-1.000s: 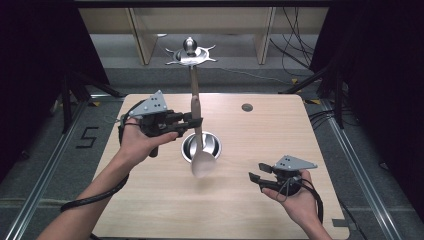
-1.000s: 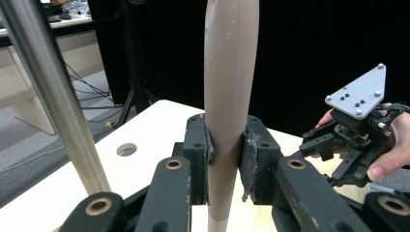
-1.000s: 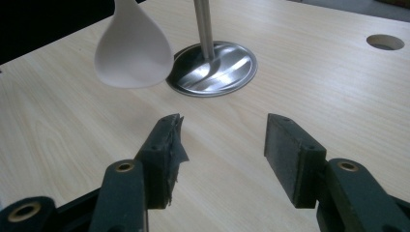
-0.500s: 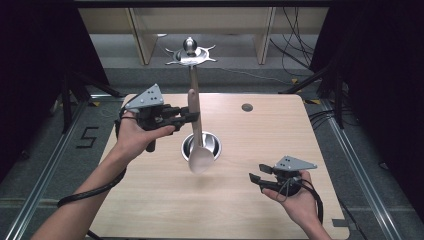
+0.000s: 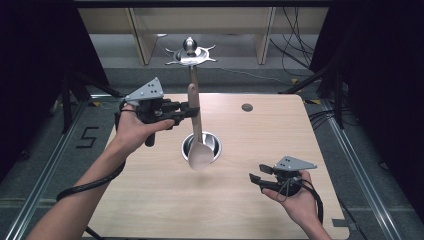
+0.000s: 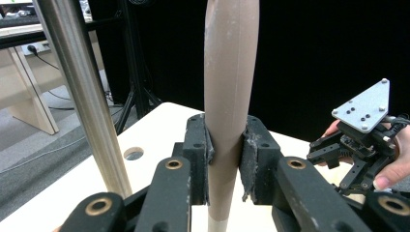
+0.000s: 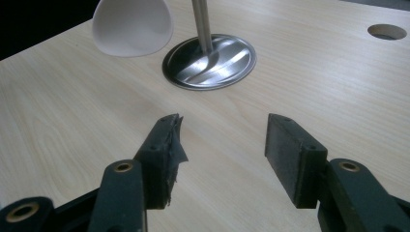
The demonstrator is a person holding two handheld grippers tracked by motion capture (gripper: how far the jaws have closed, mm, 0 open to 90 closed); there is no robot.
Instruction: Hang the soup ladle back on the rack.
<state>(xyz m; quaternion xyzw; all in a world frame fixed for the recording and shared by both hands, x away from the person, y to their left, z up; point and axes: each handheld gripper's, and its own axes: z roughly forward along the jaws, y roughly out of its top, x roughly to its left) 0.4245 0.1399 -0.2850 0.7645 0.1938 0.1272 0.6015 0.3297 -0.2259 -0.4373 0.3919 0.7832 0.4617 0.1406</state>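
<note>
The left gripper (image 5: 192, 111) clamps the spatula (image 5: 198, 145) beside the steel stand (image 5: 200, 145), while the right gripper (image 5: 260, 181), jaws apart, rests near-right on the table (image 5: 150, 200).

1. My right gripper (image 7: 224, 137) holds its two black jaws apart with nothing between them, just above the pale wooden table (image 7: 72, 121).
2. Ahead, a white spoon bowl (image 7: 133, 26) hangs beside a round steel base (image 7: 227, 60) with a metal pole (image 7: 202, 24).
3. A round hole (image 7: 387, 32) sits far right.

The spatula (image 6: 227, 96) runs off the top and bottom edges in the left gripper view; the left tongs (image 6: 226, 159) cover part of its handle.
</note>
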